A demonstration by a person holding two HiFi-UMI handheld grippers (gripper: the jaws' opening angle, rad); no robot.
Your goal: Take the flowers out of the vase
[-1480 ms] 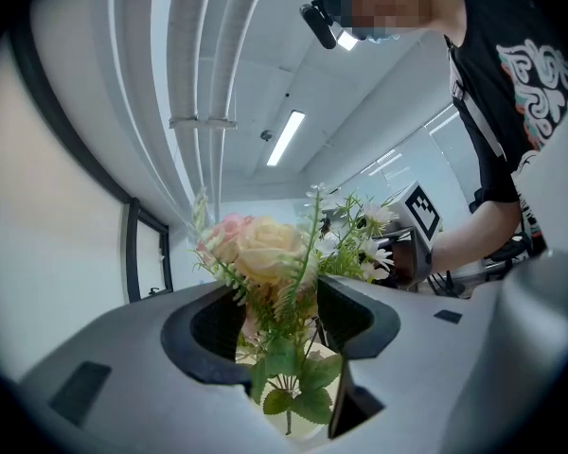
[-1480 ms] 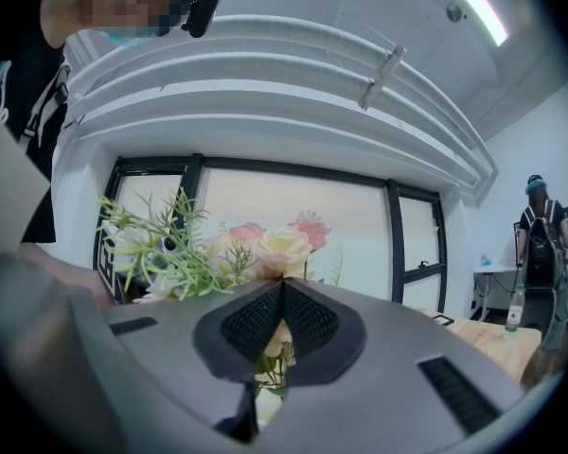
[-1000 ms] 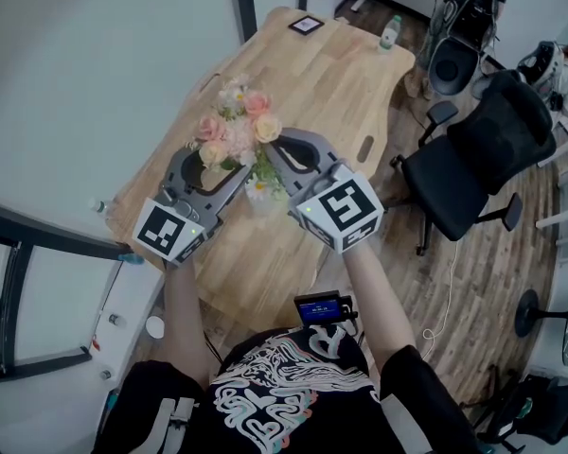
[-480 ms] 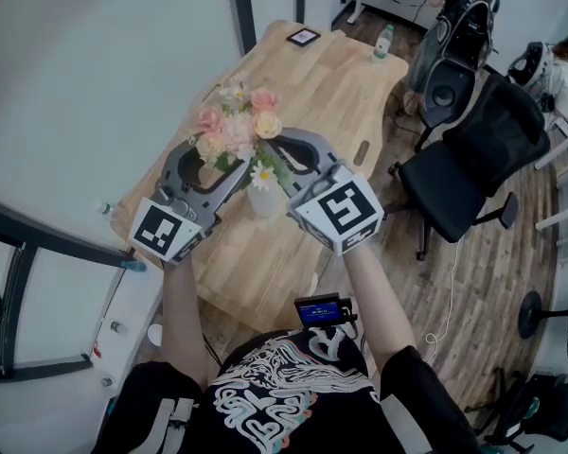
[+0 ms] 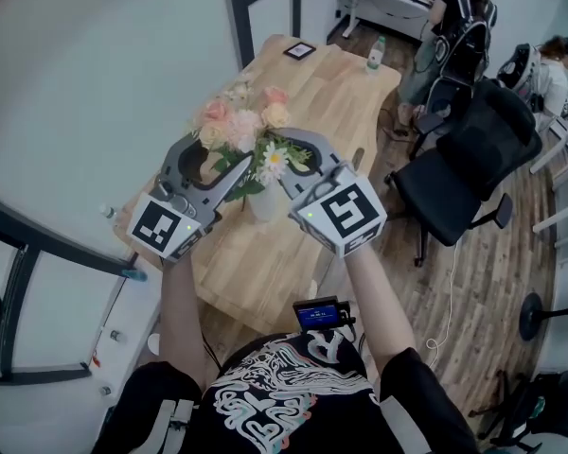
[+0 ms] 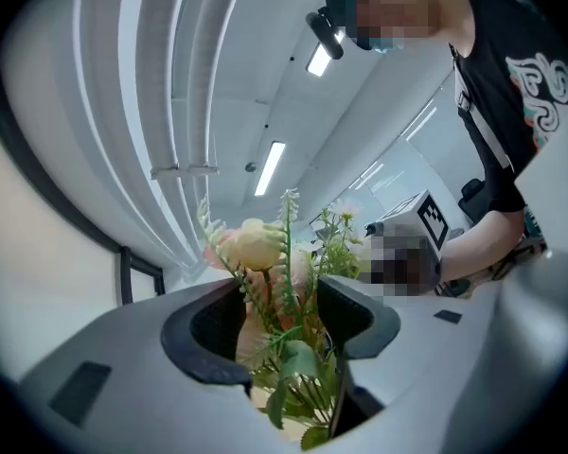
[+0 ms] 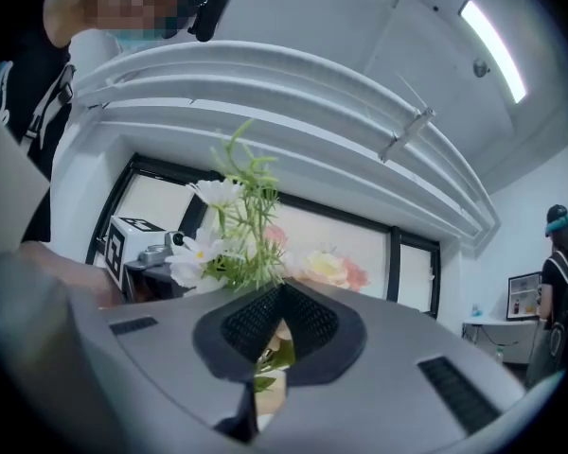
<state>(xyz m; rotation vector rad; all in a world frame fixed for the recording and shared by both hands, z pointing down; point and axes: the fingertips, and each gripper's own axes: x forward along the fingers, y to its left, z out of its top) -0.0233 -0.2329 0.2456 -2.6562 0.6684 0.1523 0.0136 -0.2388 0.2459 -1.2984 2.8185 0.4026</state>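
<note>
A bunch of pink, peach and white flowers (image 5: 239, 126) rises above a small white vase (image 5: 263, 204) on the wooden table (image 5: 331, 83). My left gripper (image 5: 229, 170) comes in from the left, and its jaws close round the thick bundle of green stems (image 6: 286, 334) below a yellow rose (image 6: 254, 244). From the right, my right gripper (image 5: 286, 170) is shut on thin daisy stems (image 7: 265, 353). White daisies (image 7: 208, 249) stand just above its pads, one daisy (image 5: 273, 159) showing in the head view. The stem ends and the vase mouth are hidden behind leaves.
A black office chair (image 5: 473, 168) stands right of the table. A bottle (image 5: 376, 53) and a small dark square frame (image 5: 299, 50) sit at the table's far end. People sit at desks at the back right (image 5: 454, 17). A window wall runs along the left.
Both grippers have risen together with the flowers. The blooms stand higher over the vase, and more stem and leaf shows between them and the vase.
</note>
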